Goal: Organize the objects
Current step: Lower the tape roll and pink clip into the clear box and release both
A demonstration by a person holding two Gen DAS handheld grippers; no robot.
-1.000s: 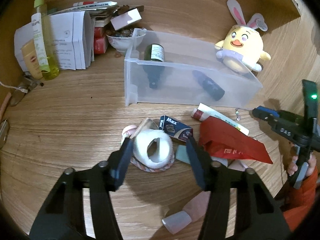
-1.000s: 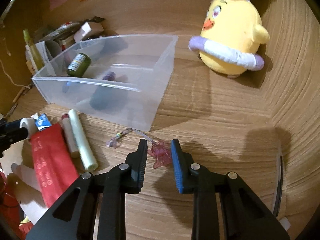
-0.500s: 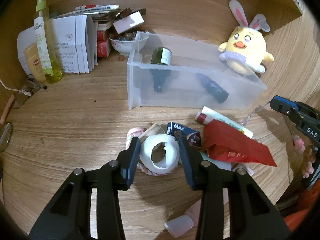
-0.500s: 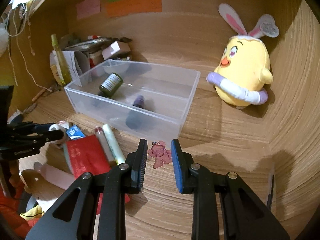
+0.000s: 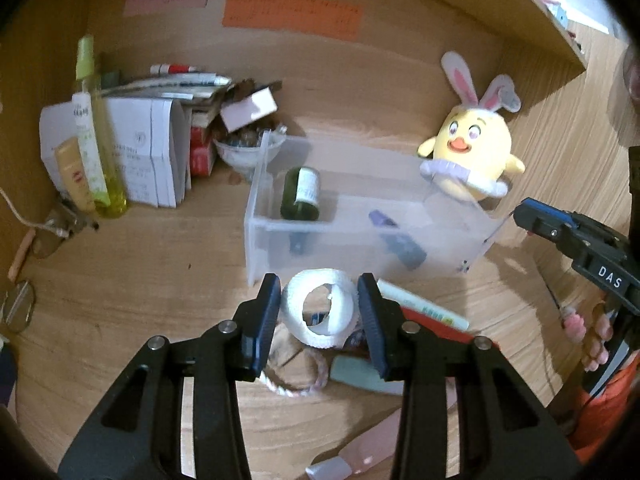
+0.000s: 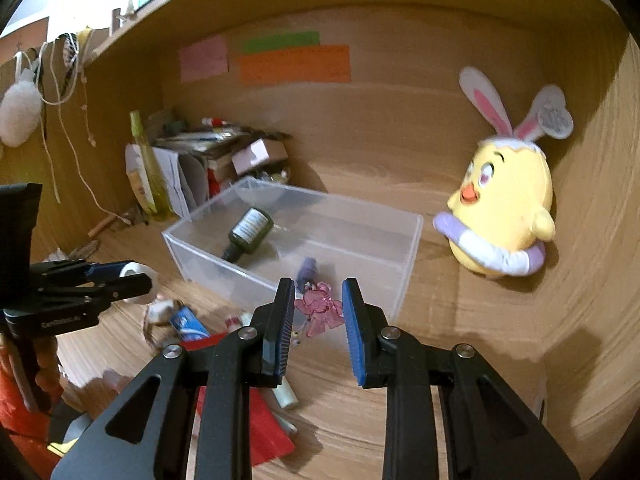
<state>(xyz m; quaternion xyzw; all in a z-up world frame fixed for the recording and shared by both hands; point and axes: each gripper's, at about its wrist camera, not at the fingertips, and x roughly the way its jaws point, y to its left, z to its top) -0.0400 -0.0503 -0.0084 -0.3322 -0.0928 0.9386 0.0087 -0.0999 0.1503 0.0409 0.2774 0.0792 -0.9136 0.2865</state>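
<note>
My left gripper is shut on a white tape roll and holds it above the desk, in front of the clear plastic bin. My right gripper is shut on a pink transparent charm on a thin chain, held just before the bin's near wall. The bin holds a dark green bottle and a small purple bottle. The right gripper also shows at the right of the left wrist view; the left gripper with the roll shows at the left of the right wrist view.
A yellow chick plush stands right of the bin. Before the bin lie a red packet, a tube, a blue box and a rope ring. Papers, boxes and a yellow spray bottle crowd the back left.
My left gripper closed on the tape roll and lifted it off the desk. My right gripper rose with the pink charm, up and towards the bin.
</note>
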